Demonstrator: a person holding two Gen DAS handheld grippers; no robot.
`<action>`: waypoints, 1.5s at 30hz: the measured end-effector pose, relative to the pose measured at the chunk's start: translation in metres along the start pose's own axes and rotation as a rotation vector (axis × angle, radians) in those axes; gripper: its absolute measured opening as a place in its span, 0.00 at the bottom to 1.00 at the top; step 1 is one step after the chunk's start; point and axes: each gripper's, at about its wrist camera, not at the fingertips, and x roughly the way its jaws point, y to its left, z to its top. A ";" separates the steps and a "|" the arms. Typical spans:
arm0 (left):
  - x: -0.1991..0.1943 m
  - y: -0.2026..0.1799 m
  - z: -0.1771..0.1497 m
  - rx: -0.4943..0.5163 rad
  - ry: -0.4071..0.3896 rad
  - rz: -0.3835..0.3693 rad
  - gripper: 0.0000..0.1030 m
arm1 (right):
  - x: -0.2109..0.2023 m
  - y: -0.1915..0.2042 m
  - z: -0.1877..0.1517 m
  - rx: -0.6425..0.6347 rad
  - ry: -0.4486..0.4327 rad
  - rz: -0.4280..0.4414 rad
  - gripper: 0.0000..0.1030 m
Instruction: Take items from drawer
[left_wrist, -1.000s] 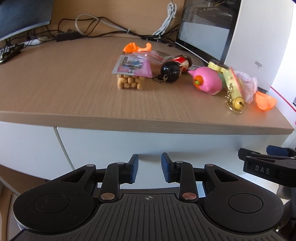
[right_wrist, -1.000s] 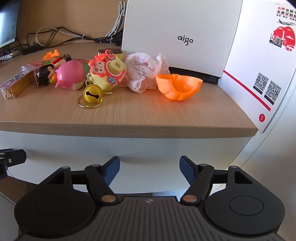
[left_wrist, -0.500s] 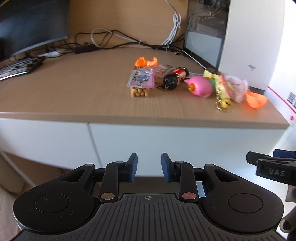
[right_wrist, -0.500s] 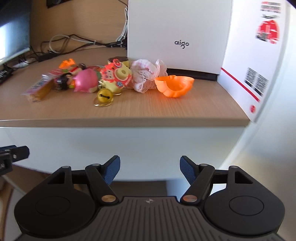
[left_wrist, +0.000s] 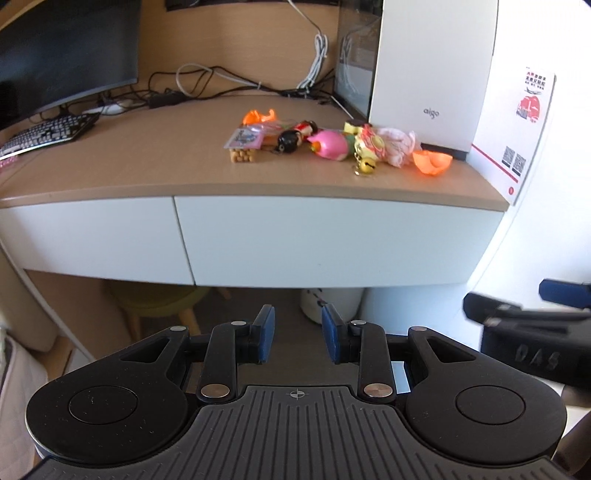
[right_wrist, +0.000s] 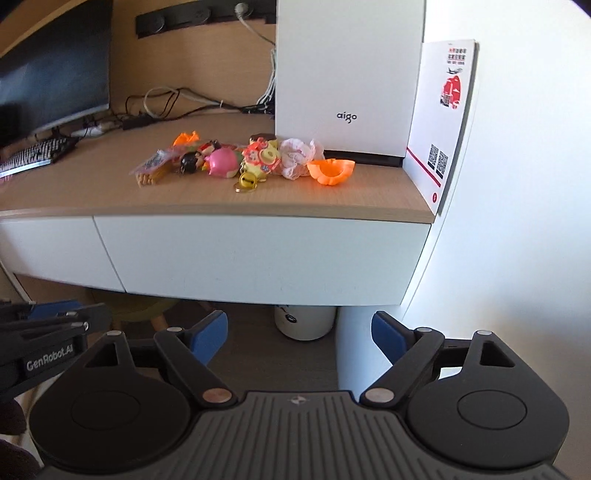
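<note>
The white drawer front (left_wrist: 332, 240) (right_wrist: 258, 254) under the wooden desktop is closed. On the desktop lies a row of small toys: a snack packet (left_wrist: 244, 142), a black-headed doll (left_wrist: 291, 137), a pink toy (left_wrist: 330, 146) (right_wrist: 222, 162), a yellow bell keychain (left_wrist: 365, 166) (right_wrist: 246, 181), a pink cloth (left_wrist: 397, 146) and an orange shell (left_wrist: 432, 161) (right_wrist: 331, 170). My left gripper (left_wrist: 297, 334) hangs below and in front of the drawer, open with nothing between its fingers. My right gripper (right_wrist: 299, 334) is beside it, its jaws opening wide and empty.
A white computer case (left_wrist: 432, 74) (right_wrist: 349, 74) and a printed card (right_wrist: 443, 114) stand at the desk's right end. A monitor (left_wrist: 66, 51), keyboard (left_wrist: 44, 134) and cables sit at the back left. A white bin (right_wrist: 304, 321) and a stool (left_wrist: 159, 299) stand under the desk.
Both grippers have pulled back and up from the desk, so the whole closed drawer front now shows. The right jaws stand wider than before; the left are unchanged.
</note>
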 end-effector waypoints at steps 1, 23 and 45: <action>-0.002 -0.001 -0.001 0.000 -0.001 0.001 0.31 | -0.002 0.001 -0.003 0.000 0.007 0.002 0.83; -0.014 -0.009 -0.007 -0.001 0.004 -0.011 0.31 | -0.012 0.000 -0.010 0.069 0.033 0.037 0.83; -0.009 -0.012 -0.007 0.002 0.012 -0.023 0.31 | -0.007 -0.002 -0.013 0.080 0.057 0.035 0.83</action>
